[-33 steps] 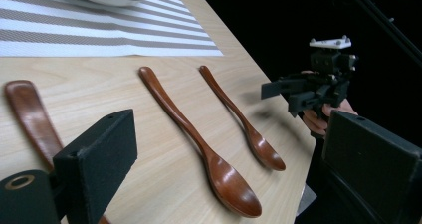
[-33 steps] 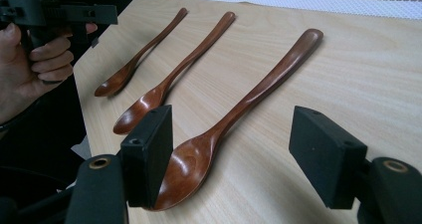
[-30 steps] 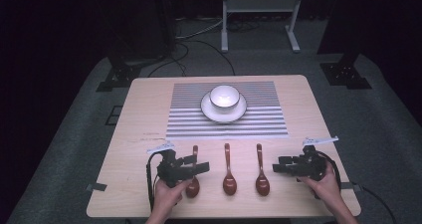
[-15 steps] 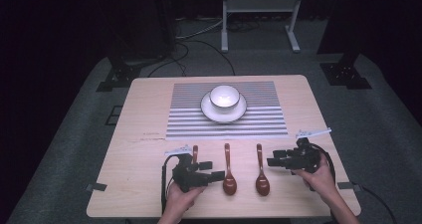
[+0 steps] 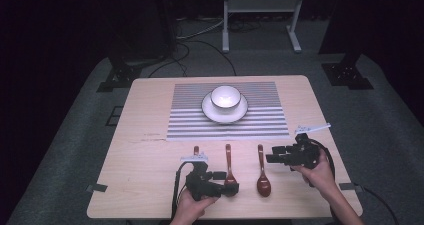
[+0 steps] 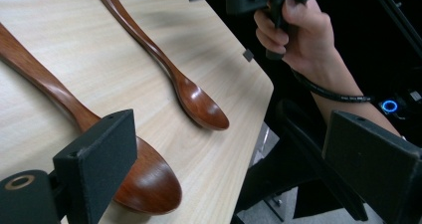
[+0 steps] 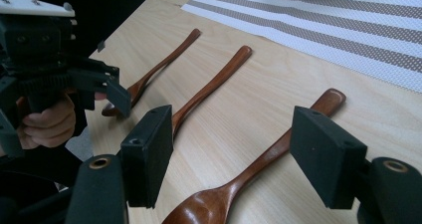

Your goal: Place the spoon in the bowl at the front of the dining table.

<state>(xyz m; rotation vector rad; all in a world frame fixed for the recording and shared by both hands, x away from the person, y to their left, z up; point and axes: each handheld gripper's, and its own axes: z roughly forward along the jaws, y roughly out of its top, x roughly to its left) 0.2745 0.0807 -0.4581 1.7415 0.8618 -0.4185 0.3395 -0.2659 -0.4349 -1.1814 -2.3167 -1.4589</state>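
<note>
Three wooden spoons in a row at the near edge of the table [image 5: 150, 135], bowls toward the person, handles pointing at the striped placemat [image 5: 185, 120].

Left gripper [image 5: 224, 182] is low over the near edge, jaws apart, pointing sideways toward the middle spoon [image 5: 229, 171]. In the left gripper view that spoon's bowl lies right next to the left-hand jaw, partly behind it; I can't tell if they touch. The other jaw hangs off past the table edge, nothing between the two.

Left spoon [image 5: 196, 150] is mostly hidden under the left gripper in the high view; handle tip sticks out toward the placemat.

Right gripper [image 5: 272, 155] is just right of the right spoon [image 5: 262, 177], jaws apart, aimed left across the table. In the right gripper view the jaws straddle that spoon's handle from above, not closed on it.

On the placemat: a white bowl [image 5: 225, 97] sitting on a white plate [image 5: 210, 110], well apart from the spoons and both grippers.
</note>
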